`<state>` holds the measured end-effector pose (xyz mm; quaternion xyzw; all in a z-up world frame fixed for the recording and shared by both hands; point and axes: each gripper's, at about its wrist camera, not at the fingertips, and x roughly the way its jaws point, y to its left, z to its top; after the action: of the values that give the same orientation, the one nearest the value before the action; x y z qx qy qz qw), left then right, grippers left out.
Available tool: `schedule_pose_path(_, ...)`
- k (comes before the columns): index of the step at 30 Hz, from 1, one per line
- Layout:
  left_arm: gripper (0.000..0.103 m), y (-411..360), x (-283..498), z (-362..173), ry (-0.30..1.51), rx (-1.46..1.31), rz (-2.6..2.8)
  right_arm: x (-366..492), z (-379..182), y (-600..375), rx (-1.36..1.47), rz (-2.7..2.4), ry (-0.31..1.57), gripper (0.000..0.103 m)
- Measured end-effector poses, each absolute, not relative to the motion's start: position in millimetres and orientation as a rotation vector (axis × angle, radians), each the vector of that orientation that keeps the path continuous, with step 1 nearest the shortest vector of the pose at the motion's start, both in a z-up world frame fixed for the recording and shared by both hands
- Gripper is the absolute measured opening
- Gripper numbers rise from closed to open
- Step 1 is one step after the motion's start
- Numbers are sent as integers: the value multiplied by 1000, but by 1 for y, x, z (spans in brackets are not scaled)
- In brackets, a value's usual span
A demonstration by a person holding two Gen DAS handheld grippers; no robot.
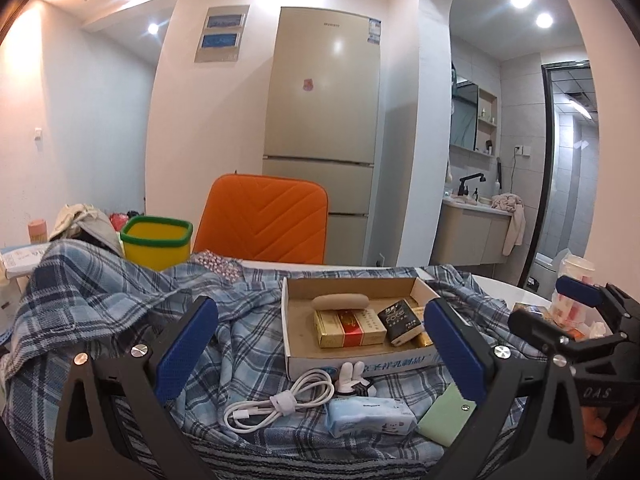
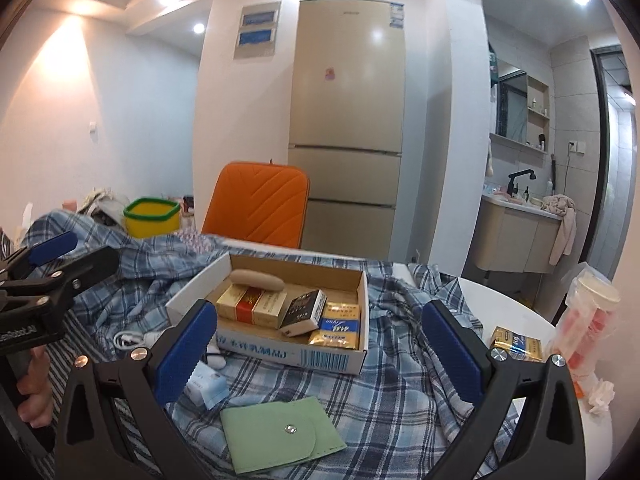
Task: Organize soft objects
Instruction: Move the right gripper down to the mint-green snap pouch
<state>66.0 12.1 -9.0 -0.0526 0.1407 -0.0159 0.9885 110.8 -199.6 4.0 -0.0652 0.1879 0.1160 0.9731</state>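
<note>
— Looking at both tongs, they are wide open and hold nothing. The left tongs [image 1: 318, 354] hang over the white cable [image 1: 280, 400] and the tissue pack [image 1: 370, 420]. The right tongs [image 2: 320, 354] hang over the green pouch [image 2: 282, 434].

— Where are the soft things?

— They lie on the checked cloth [image 2: 400, 392] on the table [image 2: 516, 300], just in front of the cardboard box [image 2: 280, 354]. The pouch is flat, with a snap in the middle. The tissue pack is just beside it, on its left.

— So what is the good way to do it?

— I think the pouch is next for the right tongs. It is thin, so the tips should go low and pinch one edge, not the middle. They should not grab the cloth under it too, or the whole cloth may pull up and tip the box.

— And the box?

— It already has small packs and a tan roll [image 2: 258, 279] in it. There is little free room, so I would lay the pouch flat on top.

— And the left tongs?

— They can wait, or press the cloth down.
</note>
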Motion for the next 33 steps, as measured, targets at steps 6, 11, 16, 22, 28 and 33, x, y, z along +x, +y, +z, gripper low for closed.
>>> schedule_pose_path(6,103,11,68,-11,293,-106,-35,138,-20,-202,-91,251,694,102)
schedule_pose_path(11,103,9,68,-11,293,-97,-35,158,-42,-202,15,279,1011,82)
schedule_pose_path(16,103,8,71,-12,310,-92,-27,164,-61,-182,42,229,1113,81)
schedule_pose_path(22,103,11,74,-14,327,-100,-21,190,-71,-161,0,56,1134,81)
schedule_pose_path(28,103,8,83,-17,366,-73,8,202,-84,-145,-37,29,1170,81)
schedule_pose_path(33,103,9,90,-23,397,-78,-1,202,-89,-143,-75,8,1182,81)
